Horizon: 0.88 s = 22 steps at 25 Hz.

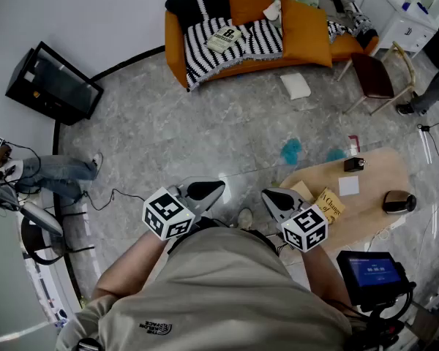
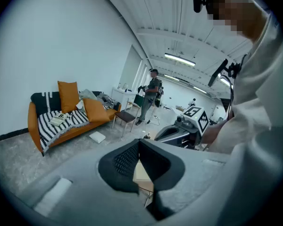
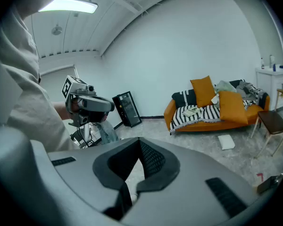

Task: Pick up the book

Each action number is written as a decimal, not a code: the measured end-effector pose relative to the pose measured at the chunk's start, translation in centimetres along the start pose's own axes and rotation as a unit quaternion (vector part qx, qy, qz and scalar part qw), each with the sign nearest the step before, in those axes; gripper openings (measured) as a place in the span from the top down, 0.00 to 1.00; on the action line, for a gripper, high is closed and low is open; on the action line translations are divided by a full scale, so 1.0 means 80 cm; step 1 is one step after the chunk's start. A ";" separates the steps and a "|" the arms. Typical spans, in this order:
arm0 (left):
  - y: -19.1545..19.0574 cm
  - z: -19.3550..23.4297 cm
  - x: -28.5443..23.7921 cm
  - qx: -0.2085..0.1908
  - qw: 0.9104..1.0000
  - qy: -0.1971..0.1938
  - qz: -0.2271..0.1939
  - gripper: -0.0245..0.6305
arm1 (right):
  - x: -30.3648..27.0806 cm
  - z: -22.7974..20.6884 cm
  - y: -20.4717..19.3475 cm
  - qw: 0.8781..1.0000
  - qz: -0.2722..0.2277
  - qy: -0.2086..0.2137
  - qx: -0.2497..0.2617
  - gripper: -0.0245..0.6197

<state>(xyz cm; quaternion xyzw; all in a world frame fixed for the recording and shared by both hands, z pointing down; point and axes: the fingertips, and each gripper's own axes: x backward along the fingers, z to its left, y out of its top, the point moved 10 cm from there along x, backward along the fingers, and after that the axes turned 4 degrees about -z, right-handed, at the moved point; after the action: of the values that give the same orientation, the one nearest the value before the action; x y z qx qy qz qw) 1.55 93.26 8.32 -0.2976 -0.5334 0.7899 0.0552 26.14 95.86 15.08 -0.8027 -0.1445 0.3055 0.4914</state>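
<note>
A book (image 1: 227,39) with a pale cover lies on the striped blanket of the orange sofa (image 1: 205,68) at the far side of the room. It also shows small and far off in the left gripper view as the book (image 2: 60,119), and in the right gripper view as the book (image 3: 192,110). My left gripper (image 1: 207,190) and right gripper (image 1: 273,195) are held close to the body, far from the sofa. Both are shut with nothing between the jaws, as seen at the left gripper (image 2: 139,141) and the right gripper (image 3: 139,141).
A low wooden table (image 1: 369,185) at the right bears a yellow book (image 1: 329,204), a white sheet and dark objects. A white pad (image 1: 295,85) lies on the floor before the sofa. A chair (image 1: 373,75) and a black cabinet (image 1: 55,85) stand around. Other people stand at the room's edges.
</note>
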 end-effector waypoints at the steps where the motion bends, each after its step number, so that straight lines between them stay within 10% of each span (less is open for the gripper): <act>1: -0.003 -0.001 0.005 0.005 1.000 0.004 -0.003 0.95 | -0.002 0.003 0.000 1.000 0.001 0.002 0.002 0.94; 13: 0.006 0.039 0.057 0.047 0.998 0.021 -0.030 0.95 | -0.056 0.026 0.049 0.999 0.015 0.021 0.027 0.94; 22: 0.011 0.201 0.016 0.059 0.997 -0.018 -0.043 0.95 | -0.168 -0.052 0.075 0.999 0.018 -0.026 -0.014 0.94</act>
<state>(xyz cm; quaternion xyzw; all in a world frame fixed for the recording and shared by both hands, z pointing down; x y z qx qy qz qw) -7.79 80.38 11.10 -0.2562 -0.4993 0.8221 0.0966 17.97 82.98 15.88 -0.8039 -0.1473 0.3328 0.4704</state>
